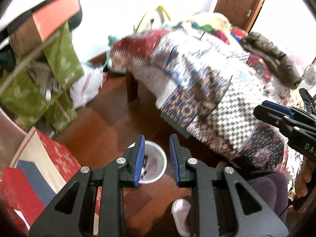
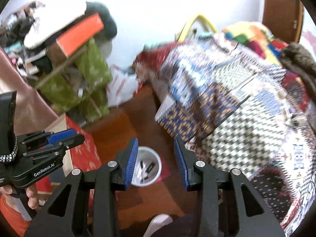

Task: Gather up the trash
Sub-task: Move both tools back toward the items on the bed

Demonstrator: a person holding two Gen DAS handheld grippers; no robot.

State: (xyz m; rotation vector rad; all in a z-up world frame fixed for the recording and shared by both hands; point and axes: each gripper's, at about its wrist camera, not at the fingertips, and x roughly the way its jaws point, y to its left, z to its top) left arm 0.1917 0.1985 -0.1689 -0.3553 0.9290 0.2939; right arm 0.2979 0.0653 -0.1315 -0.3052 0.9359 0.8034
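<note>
The left gripper (image 1: 157, 160) stood with its blue pads narrowly apart and nothing between them. The right gripper (image 2: 157, 163) was much the same, its jaws parted a little wider and likewise empty. Both pointed steeply down at the white bin (image 1: 153, 162), which sat on the red-brown wooden floor (image 1: 110, 126) directly beyond the fingertips; in the right wrist view the same bin (image 2: 148, 167) showed several small dark and pale scraps lying at its bottom. The trash so far gathered appeared to be there, in the bin, and not in either grip.

Just beside the bin rose the patterned bedspread (image 1: 217, 90), draped over the edge of a bed. A red gift box (image 1: 59, 158) lay near the bin on its other side, with green bags (image 1: 59, 65) stacked farther off against the wall. The person's foot in a pale slipper (image 1: 180, 215) stood close under the left gripper.

Judging from the empty jaws above the bin, the step in hand was probably to move on to the next piece of litter. To do it well, the grippers would need to open wider before descending on anything and keep clear of the bedspread's hanging edge. Both views were blurred, so no further litter could be made out.
</note>
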